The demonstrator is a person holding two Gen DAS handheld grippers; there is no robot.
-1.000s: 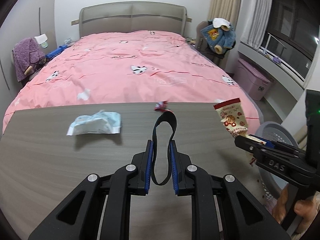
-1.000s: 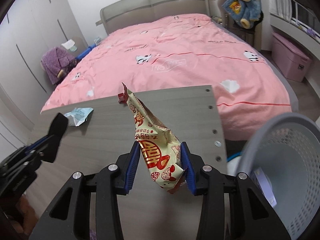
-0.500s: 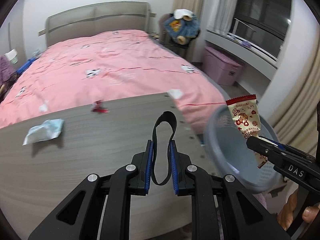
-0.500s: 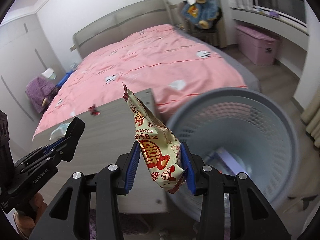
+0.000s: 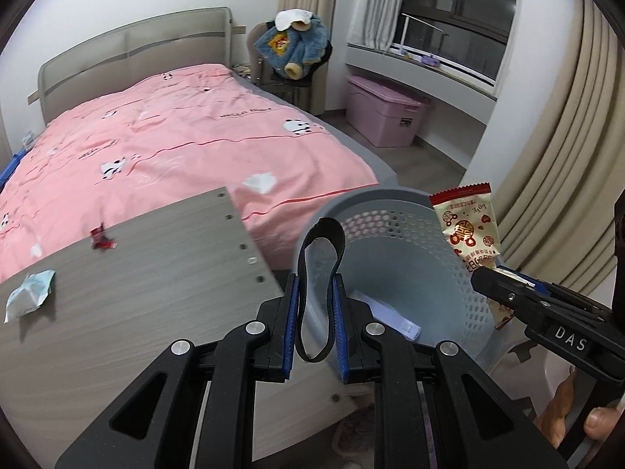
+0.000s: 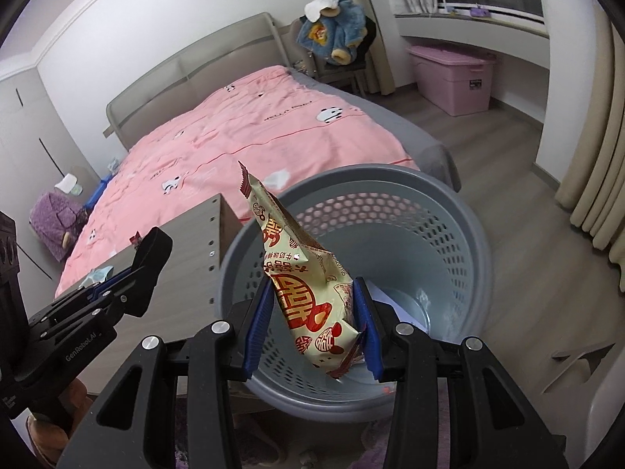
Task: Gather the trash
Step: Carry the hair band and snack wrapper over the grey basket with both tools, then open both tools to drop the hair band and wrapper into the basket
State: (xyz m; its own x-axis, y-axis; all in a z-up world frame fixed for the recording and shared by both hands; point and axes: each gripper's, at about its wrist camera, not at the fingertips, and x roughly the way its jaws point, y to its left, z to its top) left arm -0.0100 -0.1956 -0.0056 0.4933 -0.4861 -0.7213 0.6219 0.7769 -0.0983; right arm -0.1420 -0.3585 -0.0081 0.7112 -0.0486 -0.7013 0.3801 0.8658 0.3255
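Two light scraps hang over the perforated grey plastic basket (image 6: 461, 234) beside the wood-grain counter (image 5: 129, 281). The right tool (image 6: 312, 320) pinches a crinkly, puffed snack wrapper (image 6: 300, 273) at its lower half. The left tool (image 5: 315, 322) is pressed together on a limp black elastic loop (image 5: 320, 269). Both look featherweight, floppy and easily dropped.

Black skeletal left gripper (image 5: 316, 320), blue ribbed fingers (image 5: 291, 324), silver screws, right gripper (image 6: 312, 324) lettered "DAS"

The lower end of the snack wrapper (image 5: 468, 230) is hidden behind the right gripper (image 5: 504, 293), and the basket (image 5: 394, 195) floor is partly covered.
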